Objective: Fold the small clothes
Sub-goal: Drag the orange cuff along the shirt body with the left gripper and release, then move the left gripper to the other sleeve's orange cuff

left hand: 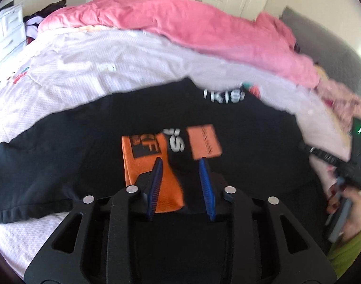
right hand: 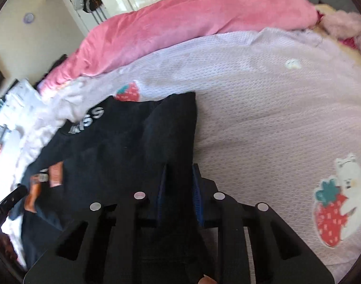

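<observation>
Black shirt (left hand: 85,142): spread on the bed (right hand: 275,108), orange and white print up, its right side folded inward.
Left gripper (left hand: 180,163): jaws apart over the orange print, holding nothing.
Right gripper (right hand: 180,168): clamped on the shirt's folded edge.
Pink blanket (left hand: 180,26): bunched along the bed's far side.

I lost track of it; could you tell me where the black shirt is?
The black shirt lies on the lilac bedspread before the pink duvet, its right edge in the right gripper.
</observation>
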A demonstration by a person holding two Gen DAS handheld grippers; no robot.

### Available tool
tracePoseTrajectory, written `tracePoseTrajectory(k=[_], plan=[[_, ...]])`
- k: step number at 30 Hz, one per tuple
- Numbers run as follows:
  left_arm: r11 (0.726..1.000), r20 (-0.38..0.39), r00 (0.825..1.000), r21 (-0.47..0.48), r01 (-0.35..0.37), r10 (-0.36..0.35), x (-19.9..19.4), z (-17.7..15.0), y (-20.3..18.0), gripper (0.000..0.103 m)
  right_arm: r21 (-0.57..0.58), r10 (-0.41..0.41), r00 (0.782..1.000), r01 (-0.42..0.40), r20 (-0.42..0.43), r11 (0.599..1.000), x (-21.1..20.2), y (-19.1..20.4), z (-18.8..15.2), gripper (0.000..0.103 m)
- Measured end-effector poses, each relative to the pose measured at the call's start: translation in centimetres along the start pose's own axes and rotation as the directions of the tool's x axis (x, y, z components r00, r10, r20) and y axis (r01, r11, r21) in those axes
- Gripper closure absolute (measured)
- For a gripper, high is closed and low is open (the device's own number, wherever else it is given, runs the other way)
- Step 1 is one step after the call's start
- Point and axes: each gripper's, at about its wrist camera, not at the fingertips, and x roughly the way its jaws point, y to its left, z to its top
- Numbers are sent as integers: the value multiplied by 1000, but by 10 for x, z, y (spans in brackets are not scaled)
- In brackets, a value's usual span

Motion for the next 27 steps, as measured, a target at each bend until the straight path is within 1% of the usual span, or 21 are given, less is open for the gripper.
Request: tracePoseTrajectory(k=[1,2,3,5,8,11,13,15,18,20,21,22,27], plan=[[1000,-8,1000,4,-29,29,5,-3,0,62,-26,-48,999,49,6,998,1,0,-1,76],[998,-18,998,7,-60,60,11,-7,1,55,-33,-82,997,83,6,996,1,-5,-3,71],[997,-34,996,3,-79,79,18,-11,4,48,-20,-81,997,81,2,997,2,-9,-3,64],[998,-45,997,-13,-69,69,22,-15,10,48,15,-52,999,52,-4,999,1,-17,-3,62],[998,-38,997,-6,-69,68,20,-16,10,48,16,-52,998,52,18,999,-11,-18,-2,59],[998,-40,998,-24,-58,57,16,-18,12,47,-37,-16,998,18,56,999,-33,-10,-1,50],[998,-37,998,-38,-56,54,13,-19,14,39,-61,11,996,-5,87,998,-47,-4,-1,38],[997,-39,999,-61,-37,35,10,-21,16,39,-76,57,993,-50,103,996,-58,1,-2,36],[997,-33,999,-78,-26,23,2,-24,15,37,-94,96,990,-87,102,992,-66,11,-3,25],[997,-27,999,-78,-24,22,-4,-25,14,32,-105,108,989,-97,102,990,-69,16,-3,21],[997,-22,1000,-80,-22,20,-7,-25,13,28,-107,112,989,-101,100,989,-71,19,-4,13],[997,-18,1000,-80,-21,20,-10,-25,12,23,-109,122,987,-111,103,988,-73,22,-5,9],[996,13,1000,-80,-26,27,-26,-25,13,9,-137,148,983,-132,111,982,-83,35,-10,8]])
